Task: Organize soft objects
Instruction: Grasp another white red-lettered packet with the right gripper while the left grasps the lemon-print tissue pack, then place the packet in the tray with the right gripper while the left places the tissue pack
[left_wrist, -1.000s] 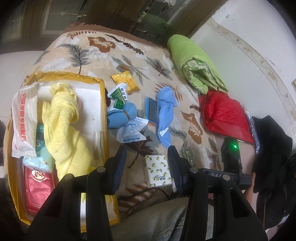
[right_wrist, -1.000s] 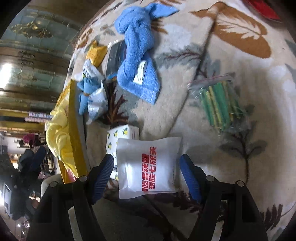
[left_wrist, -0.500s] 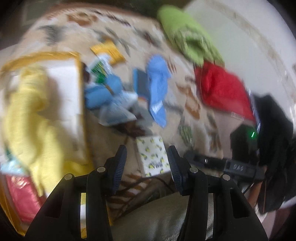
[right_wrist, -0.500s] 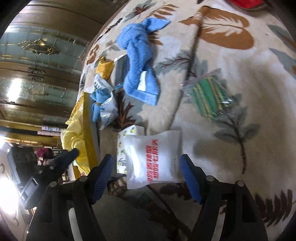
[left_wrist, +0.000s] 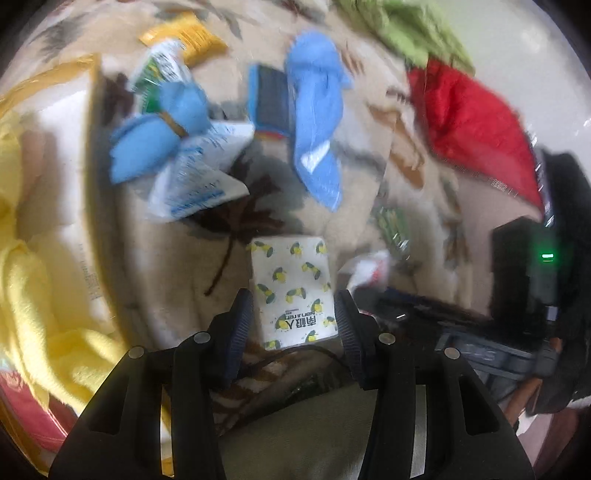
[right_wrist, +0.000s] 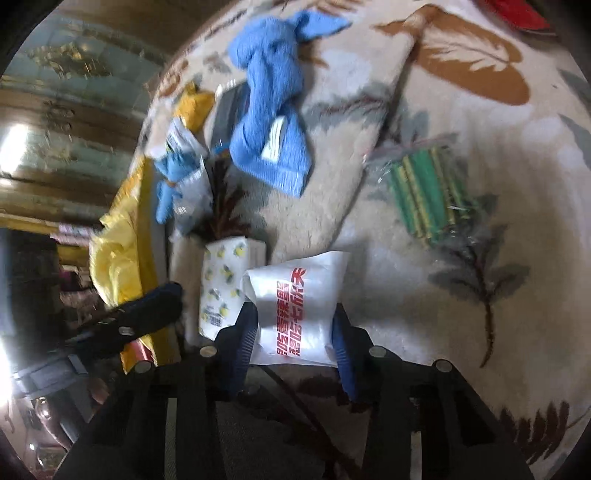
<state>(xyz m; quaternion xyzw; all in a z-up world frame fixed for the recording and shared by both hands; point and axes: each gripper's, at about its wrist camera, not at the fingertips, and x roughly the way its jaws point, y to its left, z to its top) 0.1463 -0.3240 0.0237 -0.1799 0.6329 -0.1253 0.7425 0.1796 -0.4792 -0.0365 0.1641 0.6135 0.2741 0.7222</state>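
Note:
In the left wrist view a lemon-print tissue pack (left_wrist: 291, 288) lies on the leaf-patterned blanket. My left gripper (left_wrist: 293, 325) is open and straddles the pack's near end. In the right wrist view a white pouch with red characters (right_wrist: 299, 306) sits between the fingers of my right gripper (right_wrist: 293, 328). Its jaws are closing, and the pads press the pouch's sides so it bulges. The tissue pack (right_wrist: 221, 284) stands just left of the pouch, with a left gripper finger (right_wrist: 147, 306) beside it. The image is blurred.
A blue towel (left_wrist: 317, 122), a blue cloth bundle (left_wrist: 155, 136) and a white sachet (left_wrist: 199, 177) lie farther off. A gold box (left_wrist: 88, 62) with a yellow towel (left_wrist: 29, 277) is at the left. A bag of green sticks (right_wrist: 428, 195), a red cushion (left_wrist: 469, 122) and a black device (left_wrist: 532, 273) are at the right.
My left gripper has dropped and tilted toward the lemon-print pack, which now lies between its fingers. The right jaws have drawn in from wide open onto the white pouch.

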